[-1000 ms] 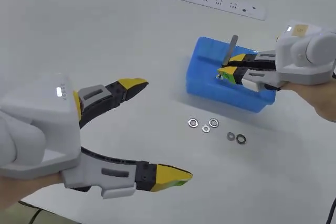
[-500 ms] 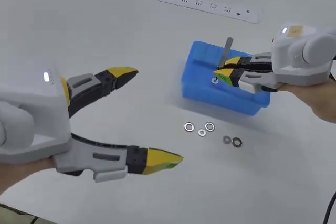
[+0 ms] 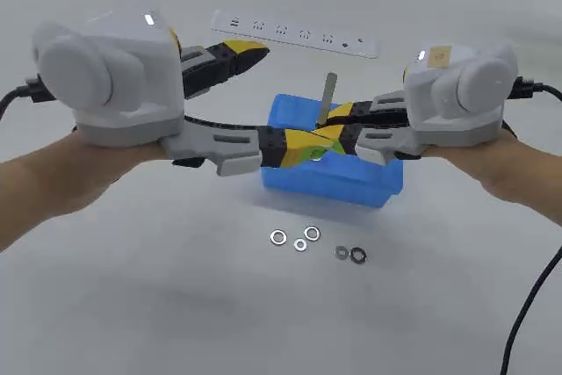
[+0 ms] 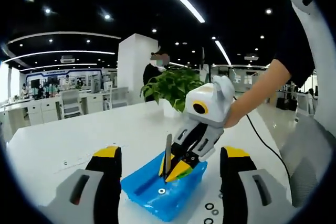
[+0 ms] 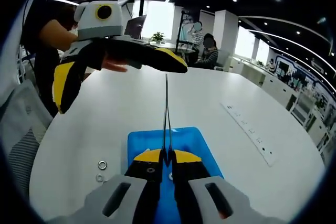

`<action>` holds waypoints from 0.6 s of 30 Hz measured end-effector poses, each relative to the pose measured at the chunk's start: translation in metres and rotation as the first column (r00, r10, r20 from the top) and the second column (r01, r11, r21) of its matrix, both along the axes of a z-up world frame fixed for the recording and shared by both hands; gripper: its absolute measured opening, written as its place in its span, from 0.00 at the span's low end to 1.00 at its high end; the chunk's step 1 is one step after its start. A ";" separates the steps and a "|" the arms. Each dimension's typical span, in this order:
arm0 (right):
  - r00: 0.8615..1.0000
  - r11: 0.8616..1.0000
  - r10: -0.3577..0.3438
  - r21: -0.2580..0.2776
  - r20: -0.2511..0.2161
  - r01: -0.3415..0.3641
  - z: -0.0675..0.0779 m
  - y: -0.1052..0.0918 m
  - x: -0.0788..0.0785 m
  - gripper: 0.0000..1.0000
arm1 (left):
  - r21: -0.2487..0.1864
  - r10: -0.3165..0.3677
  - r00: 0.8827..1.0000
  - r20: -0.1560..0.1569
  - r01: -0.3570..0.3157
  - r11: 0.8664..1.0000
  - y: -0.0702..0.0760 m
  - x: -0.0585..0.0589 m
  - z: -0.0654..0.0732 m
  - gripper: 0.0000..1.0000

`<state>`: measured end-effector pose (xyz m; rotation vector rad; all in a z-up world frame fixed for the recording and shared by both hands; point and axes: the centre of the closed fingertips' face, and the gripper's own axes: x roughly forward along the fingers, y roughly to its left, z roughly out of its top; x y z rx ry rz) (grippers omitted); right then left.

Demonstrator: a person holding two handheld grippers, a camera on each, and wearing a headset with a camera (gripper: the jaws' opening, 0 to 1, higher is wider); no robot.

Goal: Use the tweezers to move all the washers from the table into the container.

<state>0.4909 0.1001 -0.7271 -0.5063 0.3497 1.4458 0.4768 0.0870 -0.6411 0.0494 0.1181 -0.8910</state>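
- The right claw (image 5: 167, 157) grips the tweezers (image 5: 166, 109), with the blue container (image 5: 193, 141) beneath it.
- The left claw (image 3: 292, 96) gapes wide, facing it.
- Five washers (image 3: 278, 237) lie on the bench (image 3: 176, 296) near both.

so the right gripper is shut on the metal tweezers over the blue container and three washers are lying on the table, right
Not quite: the head view shows five small metal washers on the white table, not three. The rest is right: the right gripper is shut on the thin metal tweezers over the blue plastic container.
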 end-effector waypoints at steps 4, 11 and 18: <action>1.000 1.000 -0.001 0.007 0.001 0.001 0.003 0.000 0.002 0.08 | 0.023 -0.144 0.989 -0.035 0.145 0.989 -0.017 0.006 -0.001 0.72; 1.000 1.000 0.012 0.018 -0.007 -0.012 0.005 -0.002 0.002 0.08 | 0.035 -0.182 0.980 -0.077 0.185 0.982 -0.013 0.014 -0.012 0.55; 1.000 1.000 0.022 0.017 -0.017 -0.021 0.001 -0.003 -0.001 0.08 | 0.028 -0.199 0.978 -0.066 0.201 0.979 -0.012 0.014 -0.010 0.29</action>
